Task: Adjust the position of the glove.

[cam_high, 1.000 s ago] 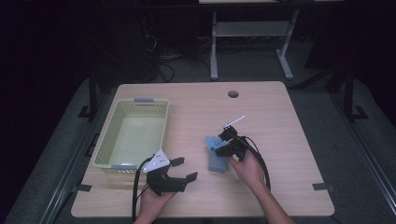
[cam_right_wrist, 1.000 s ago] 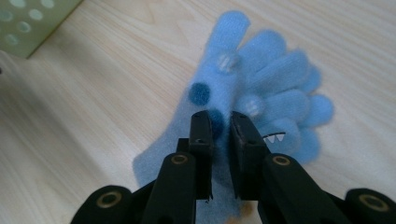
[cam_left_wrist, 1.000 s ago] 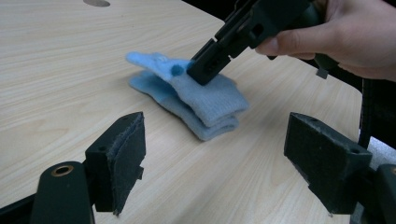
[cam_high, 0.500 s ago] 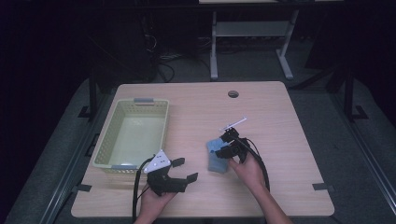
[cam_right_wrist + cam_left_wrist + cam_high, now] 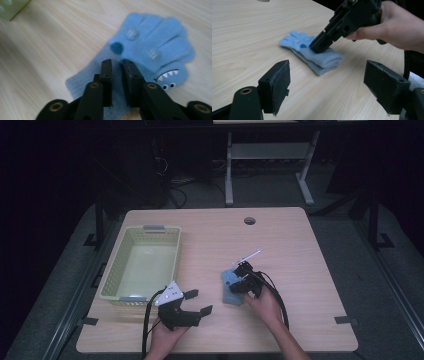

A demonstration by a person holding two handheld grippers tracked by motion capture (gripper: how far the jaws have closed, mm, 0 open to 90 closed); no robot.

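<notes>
Blue glove (image 5: pixel 152 50): cuff end hidden behind the right gripper (image 5: pixel 117 65) fingers in the right gripper view; whether fabric is pinched between them cannot be told.

Glove (image 5: pixel 231 287) in the high view: part covered by the gripper, pattern too small to tell.

Basket (image 5: pixel 10 7): blurred, cut off by the top left corner.

Left gripper (image 5: pixel 332 80): finger bases cut off by the bottom edge.

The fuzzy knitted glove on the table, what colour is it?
Light blue, clearest in the right gripper view.
</notes>
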